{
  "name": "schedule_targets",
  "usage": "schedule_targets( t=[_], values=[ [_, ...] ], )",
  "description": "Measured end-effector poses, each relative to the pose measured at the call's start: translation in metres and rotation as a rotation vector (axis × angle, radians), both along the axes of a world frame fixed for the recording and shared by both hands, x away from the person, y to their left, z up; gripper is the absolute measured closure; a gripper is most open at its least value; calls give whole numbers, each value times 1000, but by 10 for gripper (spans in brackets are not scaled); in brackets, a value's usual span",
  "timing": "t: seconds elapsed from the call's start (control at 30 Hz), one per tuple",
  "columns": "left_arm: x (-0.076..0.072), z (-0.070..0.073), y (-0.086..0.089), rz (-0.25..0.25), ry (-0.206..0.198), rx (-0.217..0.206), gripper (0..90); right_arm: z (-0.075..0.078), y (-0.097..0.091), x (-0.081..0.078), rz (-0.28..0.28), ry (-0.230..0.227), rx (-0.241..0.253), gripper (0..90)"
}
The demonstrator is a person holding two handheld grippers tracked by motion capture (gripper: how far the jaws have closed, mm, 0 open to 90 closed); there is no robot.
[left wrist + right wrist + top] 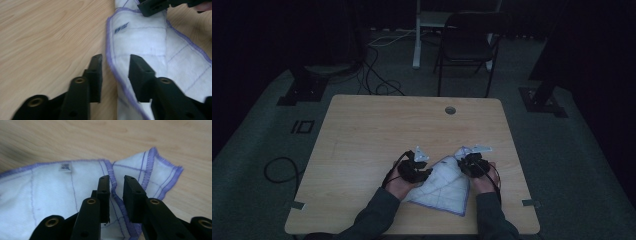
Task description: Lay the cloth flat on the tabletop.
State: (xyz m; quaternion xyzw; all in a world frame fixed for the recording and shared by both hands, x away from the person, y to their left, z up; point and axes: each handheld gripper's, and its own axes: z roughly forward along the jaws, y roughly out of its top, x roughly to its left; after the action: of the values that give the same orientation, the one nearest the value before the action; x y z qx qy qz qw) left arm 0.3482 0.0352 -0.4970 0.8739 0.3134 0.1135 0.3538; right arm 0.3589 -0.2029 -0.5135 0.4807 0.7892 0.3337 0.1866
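**Both tools straddle the cloth hem, neither clamped**

We see a white cloth (444, 187) with purple stitching lying on the wooden counter (377, 130), near its front edge, between the person's two hands. It forms a rough triangle: wide end toward the person, narrowing away to a folded corner by the right hand.

Left tool (418, 167) sits at the cloth's left edge. In the left gripper view, the left tool (115, 68) has its jaws parted with the purple hem (110, 60) running up between them; the pads do not press it. So open, hem in the gap, not gripped.

Right tool (471, 162) sits at the far corner. In the right gripper view, the right tool (116, 187) has a narrow gap with a raised fold of hem in it; we see daylight on both sides, so it is open too, nothing held. A small label (65, 166) lies on the cloth left of the jaws.

Key relation: the cloth's long axis runs from the front edge up toward the right tool, and each tool is already at its own edge, so we judge the coming move to be a pinch in place, not a reach.

Room: bare counter to the left and far side, plenty for spreading. Front edge is close to the cloth's wide end, so little slack there. A cable hole (450, 110) sits well apart at the back.
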Motion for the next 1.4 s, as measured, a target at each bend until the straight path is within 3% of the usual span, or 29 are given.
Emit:
schedule_targets(
  t=[0.07, 0.2, 0.27, 0.47, 1.0, 1.1, 1.4],
  values=[
    [5, -2, -7, -23, 3, 16, 792, 4, -1, -5, 1, -26, 14, 759],
    [14, -11, -17, -70, 10, 70, 858, 8, -4, -14, 6, -54, 42, 760],
    [19, -19, -21, -71, 23, 108, 876, 8, -5, -18, 7, -58, 53, 760],
    [24, -29, -19, -52, 27, 133, 900, 2, -8, -26, 14, -48, 55, 757],
    [47, -30, 18, 107, -33, 175, 900, -18, 1, -28, 42, 8, 34, 742],
    [52, -30, 27, 140, -39, 173, 900, -18, 2, -28, 49, 3, 30, 737],
    [64, -31, 58, 228, -83, 222, 900, -19, 4, -32, 67, -5, 34, 730]
  ],
)
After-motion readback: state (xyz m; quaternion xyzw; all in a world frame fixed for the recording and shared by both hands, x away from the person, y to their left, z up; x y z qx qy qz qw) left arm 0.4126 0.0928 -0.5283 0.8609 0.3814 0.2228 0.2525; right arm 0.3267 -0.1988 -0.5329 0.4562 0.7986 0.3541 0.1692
